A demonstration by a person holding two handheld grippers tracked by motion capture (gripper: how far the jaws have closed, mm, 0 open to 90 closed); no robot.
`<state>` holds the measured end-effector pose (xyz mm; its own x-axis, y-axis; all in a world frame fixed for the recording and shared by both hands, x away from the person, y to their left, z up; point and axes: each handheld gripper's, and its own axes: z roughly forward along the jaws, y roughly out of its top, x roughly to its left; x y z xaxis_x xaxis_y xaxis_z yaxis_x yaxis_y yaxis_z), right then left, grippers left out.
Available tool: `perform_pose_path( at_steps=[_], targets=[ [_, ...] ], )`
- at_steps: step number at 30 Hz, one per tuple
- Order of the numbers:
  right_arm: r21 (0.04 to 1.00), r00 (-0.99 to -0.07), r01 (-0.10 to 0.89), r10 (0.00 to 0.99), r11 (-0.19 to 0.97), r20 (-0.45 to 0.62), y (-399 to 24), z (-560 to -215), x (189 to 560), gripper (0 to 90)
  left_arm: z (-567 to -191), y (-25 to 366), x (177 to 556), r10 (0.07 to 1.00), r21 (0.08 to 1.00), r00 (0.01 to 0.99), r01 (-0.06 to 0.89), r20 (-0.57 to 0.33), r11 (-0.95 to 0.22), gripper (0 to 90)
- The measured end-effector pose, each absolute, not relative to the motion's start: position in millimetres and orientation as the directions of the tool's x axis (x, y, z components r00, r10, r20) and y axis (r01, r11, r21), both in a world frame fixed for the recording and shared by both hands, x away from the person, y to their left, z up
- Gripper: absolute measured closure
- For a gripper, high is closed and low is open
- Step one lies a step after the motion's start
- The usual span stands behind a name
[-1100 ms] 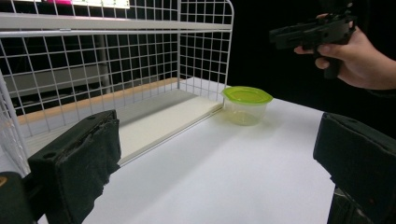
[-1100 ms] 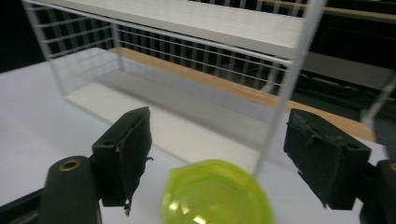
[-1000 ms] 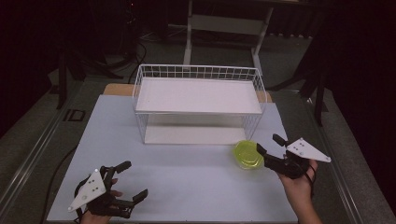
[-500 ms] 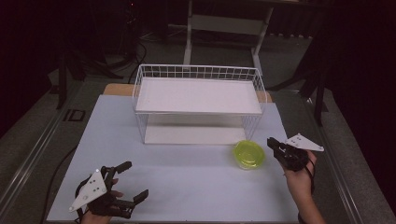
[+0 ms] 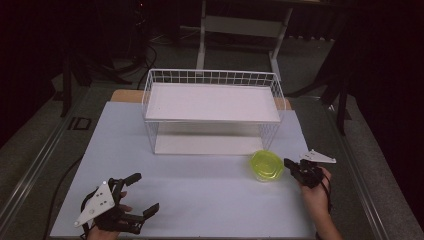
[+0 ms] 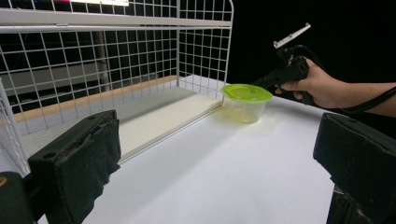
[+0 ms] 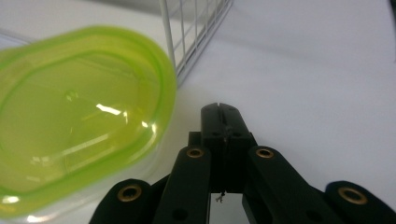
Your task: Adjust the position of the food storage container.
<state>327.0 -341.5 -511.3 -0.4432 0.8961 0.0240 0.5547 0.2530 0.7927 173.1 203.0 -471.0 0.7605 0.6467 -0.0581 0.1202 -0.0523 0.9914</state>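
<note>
Now the lidded green container [image 5: 266, 166] sits on the table [image 5: 200, 190] just before the wire rack [image 5: 212, 107], your clenched, empty right gripper [image 5: 292, 166] beside it, so reopen it first; your left gripper [image 5: 144, 195] waits spread.

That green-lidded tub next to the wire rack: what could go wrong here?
The right gripper, jaws shut, sits just beside the tub; a nudge might slide the light container off line. The wire rack stands close on the tub's other side, so a wide swing could snag its mesh. The left gripper waits open, far away.
</note>
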Motion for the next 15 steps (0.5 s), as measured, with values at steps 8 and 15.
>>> perform_pose_path(
  at_steps=[8, 15],
  targets=[
    [0.771, -0.49, 0.584, 0.867, 0.254, 0.086, -333, -522, 319, 90.0, -471, 202, 173, 0.645, 0.991, 0.763, 0.118, -0.051, -0.061, 1.5],
    [0.761, -0.517, 0.592, 0.849, 0.263, 0.108, -326, -525, 315, 90.0, -470, 203, 173, 0.646, 0.992, 0.762, 0.115, -0.05, -0.058, 1.5]
  ],
)
